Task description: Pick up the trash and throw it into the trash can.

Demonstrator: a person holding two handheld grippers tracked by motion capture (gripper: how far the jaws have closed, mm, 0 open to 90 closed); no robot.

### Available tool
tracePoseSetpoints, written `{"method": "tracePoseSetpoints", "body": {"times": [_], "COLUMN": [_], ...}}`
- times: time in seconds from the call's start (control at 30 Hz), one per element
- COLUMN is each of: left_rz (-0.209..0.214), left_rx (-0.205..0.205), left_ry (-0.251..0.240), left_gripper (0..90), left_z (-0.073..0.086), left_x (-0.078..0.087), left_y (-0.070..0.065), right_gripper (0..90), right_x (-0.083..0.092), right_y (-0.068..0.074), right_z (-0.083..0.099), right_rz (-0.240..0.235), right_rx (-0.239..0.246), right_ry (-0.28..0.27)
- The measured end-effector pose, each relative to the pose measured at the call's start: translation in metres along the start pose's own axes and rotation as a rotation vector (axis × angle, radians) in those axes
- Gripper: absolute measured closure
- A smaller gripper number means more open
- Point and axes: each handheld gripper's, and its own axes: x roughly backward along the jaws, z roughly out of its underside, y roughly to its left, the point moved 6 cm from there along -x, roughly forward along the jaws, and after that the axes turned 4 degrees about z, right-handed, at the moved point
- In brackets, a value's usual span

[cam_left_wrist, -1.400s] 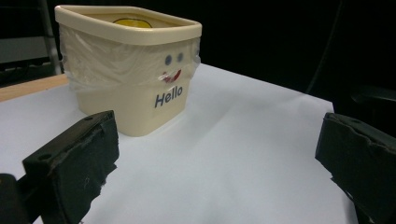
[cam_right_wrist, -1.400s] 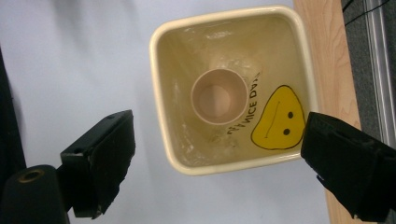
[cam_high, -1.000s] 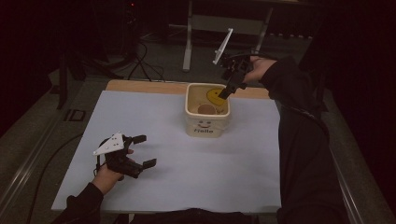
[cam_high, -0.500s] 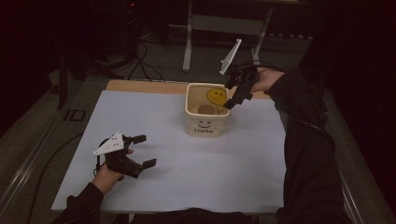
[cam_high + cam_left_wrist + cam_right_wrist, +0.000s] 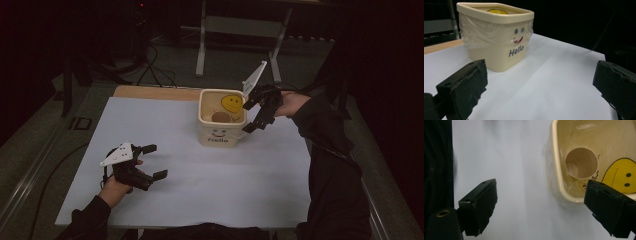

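the cream square plastic tub (image 5: 221,126) with a "hello" face stands near the tabletop's far edge, the right gripper (image 5: 256,116) hanging wide open and empty by its rim, likely having released the tan paper cup (image 5: 581,163) inside, while the left gripper (image 5: 148,161) rests open, empty, toward the near left corner.

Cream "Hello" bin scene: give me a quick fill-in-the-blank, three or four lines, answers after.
1. The word printed on the front of the cream bin is ____.
2. The paper cup sits ____ the bin.
3. The right gripper has its jaws ____, holding nothing.
4. The left gripper hovers over the ____ table cover.

Missing words: Hello; inside; open; white
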Motion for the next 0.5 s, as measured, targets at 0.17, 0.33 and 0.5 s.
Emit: {"method": "tracePoseSetpoints", "body": {"times": [0.17,0.33,0.5], "left_rz": [0.004,0.004,0.004], "left_rx": [0.000,-0.002,-0.002], "left_ry": [0.001,0.002,0.001], "left_gripper": [0.6,0.6,0.6], "left_z": [0.000,0.000,0.000], "left_x": [-0.001,-0.001,-0.001], "left_y": [0.000,0.000,0.000], "right_gripper": [11.4,11.4,11.4], "right_x": [-0.005,-0.010,-0.018], "right_y": [0.007,0.017,0.022], "right_z": [0.010,0.021,0.036], "right_rz": [0.008,0.005,-0.008], "right_rx": [-0.003,-0.005,-0.024], "right_ry": [-0.024,-0.076,-0.101]}}
